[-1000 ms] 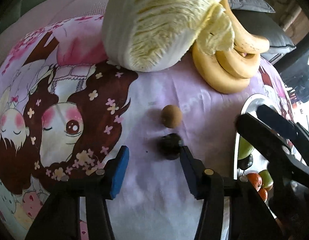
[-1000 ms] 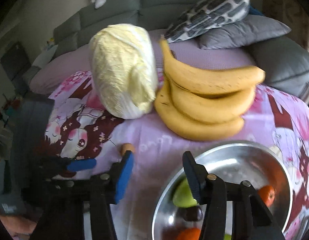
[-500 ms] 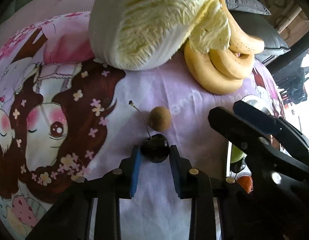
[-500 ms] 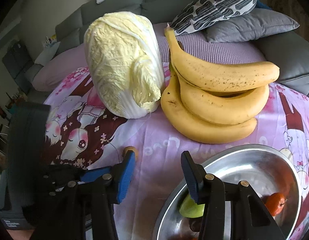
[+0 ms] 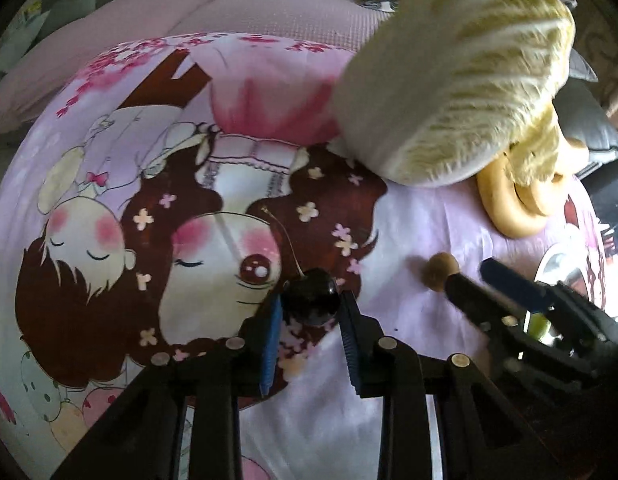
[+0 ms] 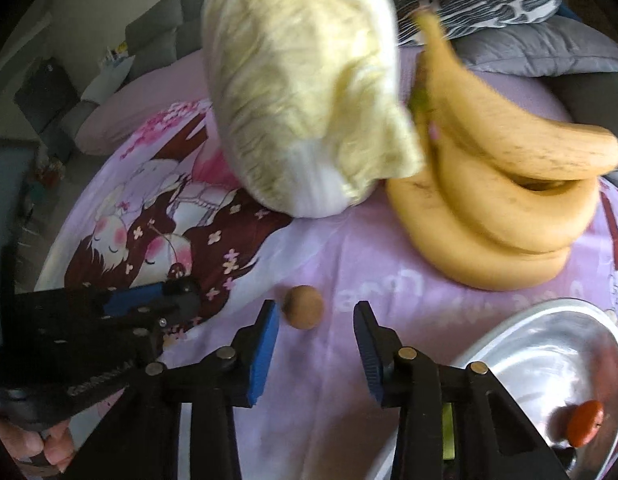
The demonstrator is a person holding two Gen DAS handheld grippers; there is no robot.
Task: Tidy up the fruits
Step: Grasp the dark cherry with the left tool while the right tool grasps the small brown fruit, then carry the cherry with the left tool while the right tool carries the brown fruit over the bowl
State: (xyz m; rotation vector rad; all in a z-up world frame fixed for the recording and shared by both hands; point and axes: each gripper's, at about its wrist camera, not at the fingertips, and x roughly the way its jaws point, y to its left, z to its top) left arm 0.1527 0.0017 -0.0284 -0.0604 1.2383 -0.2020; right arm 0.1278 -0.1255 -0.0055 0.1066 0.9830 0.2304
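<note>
Left tongs (image 5: 311, 306): clamped on a dark cherry (image 5: 310, 297), pads pressing either side, stem (image 5: 283, 236) pointing up and away. Cherry looks lifted just clear of the printed cloth (image 5: 409, 240), though contact is hard to rule out. Judged light, smooth-skinned, soft enough to bruise; hold across the round body is the right place, stem too thin to trust.

Right tongs (image 6: 315, 334): jaws closing, not yet touching anything. Small brown round fruit (image 6: 303, 306) lies on the cloth between the tips, nearer the left-side pad, gap remaining on the other. Looks light, firm, dull-skinned; likely to roll if nudged, so take it across its middle.

Steel bowl (image 6: 509, 344) just right of the right tongs, an orange-red fruit (image 6: 585, 423) inside.

Further back: banana bunch (image 6: 509, 216) touching a large napa cabbage (image 6: 305, 92). Bananas heavy, bruisable. Grey cushions (image 6: 541, 46) behind.
</note>
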